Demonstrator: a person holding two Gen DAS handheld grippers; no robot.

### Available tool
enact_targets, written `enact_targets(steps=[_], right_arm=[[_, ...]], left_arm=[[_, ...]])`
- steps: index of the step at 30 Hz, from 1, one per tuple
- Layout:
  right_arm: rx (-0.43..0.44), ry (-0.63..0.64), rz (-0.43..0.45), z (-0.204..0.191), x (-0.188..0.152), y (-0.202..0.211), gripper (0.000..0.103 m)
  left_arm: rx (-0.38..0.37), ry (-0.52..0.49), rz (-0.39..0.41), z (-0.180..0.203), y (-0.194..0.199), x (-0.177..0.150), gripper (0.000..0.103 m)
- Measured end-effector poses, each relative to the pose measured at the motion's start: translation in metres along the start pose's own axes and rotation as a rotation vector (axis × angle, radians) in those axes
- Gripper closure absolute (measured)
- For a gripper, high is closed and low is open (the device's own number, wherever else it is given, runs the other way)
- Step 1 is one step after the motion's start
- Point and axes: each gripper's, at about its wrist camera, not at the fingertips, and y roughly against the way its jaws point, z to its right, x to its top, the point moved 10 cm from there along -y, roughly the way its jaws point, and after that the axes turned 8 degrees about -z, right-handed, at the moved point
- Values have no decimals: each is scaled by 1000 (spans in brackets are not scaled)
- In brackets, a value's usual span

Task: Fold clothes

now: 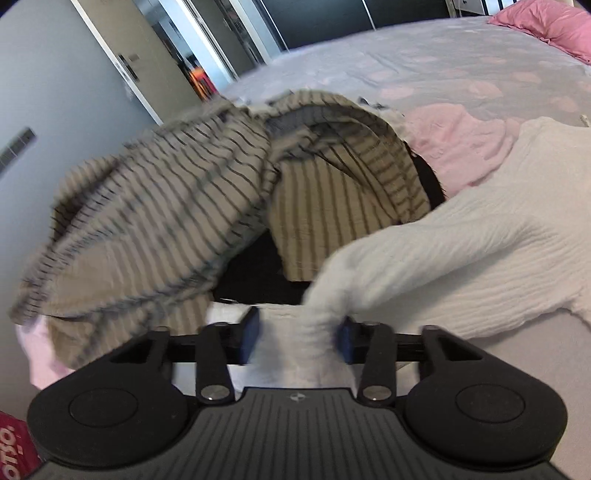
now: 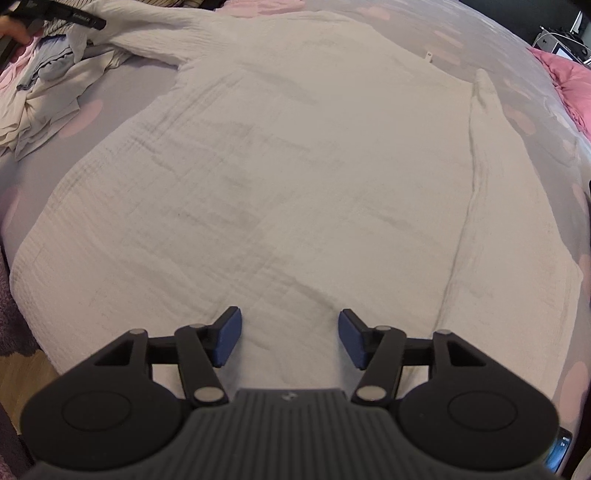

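A white crinkled garment (image 2: 277,166) lies spread flat on the bed, one sleeve (image 2: 487,147) laid along its right side. My right gripper (image 2: 290,341) hovers open just over its near hem, nothing between the pads. The other sleeve (image 1: 424,251) runs leftward toward the clothes pile. Its bunched end sits between the blue pads of my left gripper (image 1: 298,336), against the right pad (image 1: 345,339); a gap shows at the left pad, so the jaws stand open. In the right wrist view the left gripper (image 2: 74,16) shows at the top left corner, its fingertips hidden.
A beige striped garment (image 1: 166,206) is heaped over a black item (image 1: 255,266) beside a pink garment (image 1: 454,144). More loose clothes (image 2: 44,85) lie left of the white garment. The lavender spotted sheet (image 1: 443,62) stretches back to a pink pillow (image 1: 554,22). Wood floor (image 2: 22,369) shows beyond the bed's edge.
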Motion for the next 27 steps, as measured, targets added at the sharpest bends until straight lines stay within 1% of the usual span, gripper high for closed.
enact_targets(steps=[1, 3, 4, 6, 8, 13, 17, 22, 27], right_arm=[[1, 1, -3, 0, 1, -1, 41], [-1, 8, -3, -1, 2, -3, 41], [-4, 12, -1, -1, 3, -3, 41], [-11, 19, 1, 0, 4, -3, 41], [-14, 24, 1, -1, 5, -3, 41], [-18, 43, 2, -3, 5, -2, 40], [-15, 49, 3, -5, 5, -1, 40], [-2, 59, 1, -11, 7, -2, 40], [1, 70, 2, -16, 9, -1, 40]], left_arm=[[-17, 6, -11, 1, -3, 1, 88], [-34, 7, 2, 4, 1, 4, 94], [-39, 5, 12, 5, 5, 5, 97], [-53, 10, 35, 6, 15, 10, 99], [-69, 11, 58, 9, 27, 14, 99], [-129, -43, 110, 28, 68, 8, 100], [-221, -96, 152, 55, 104, -3, 100], [-313, -200, 183, 97, 136, -25, 100], [-384, -292, 178, 138, 154, -54, 100]])
